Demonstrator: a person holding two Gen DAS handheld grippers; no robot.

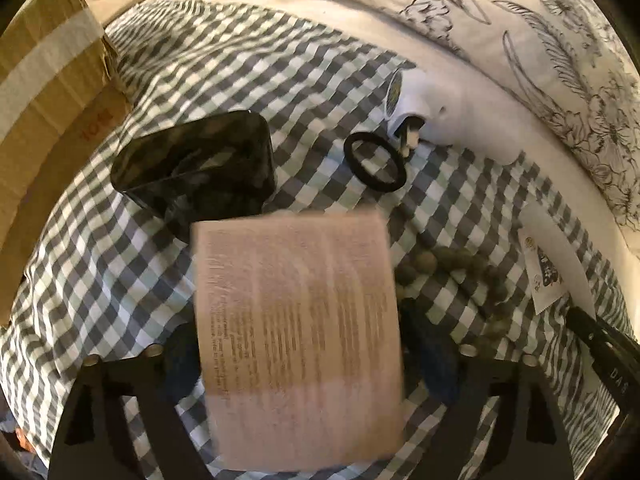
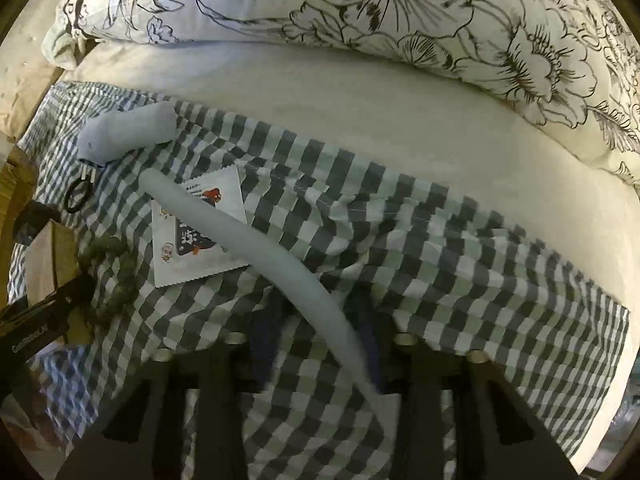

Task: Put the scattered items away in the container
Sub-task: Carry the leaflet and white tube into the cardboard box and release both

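Dim, warm indoor light. The pink box [image 1: 298, 340] is smeared by motion blur, and the white cord [image 2: 264, 248] blurs toward the bottom. Fisheye bending curves the pillow [image 2: 400, 20]; the corners go black.

- Left wrist view: steeply downward along the left gripper [image 1: 298, 344], close over the checked cloth [image 1: 224, 80]; floral pillow [image 1: 520, 20] at top right, cardboard box [image 1: 44, 92] at left edge.
- Right wrist view: steeply downward along the right gripper [image 2: 320, 336], close over the same cloth.
- Shared: black ring [image 1: 376, 162], white charger [image 1: 420, 112], sachet [image 1: 554, 264], green beads [image 1: 456, 264], pillow.
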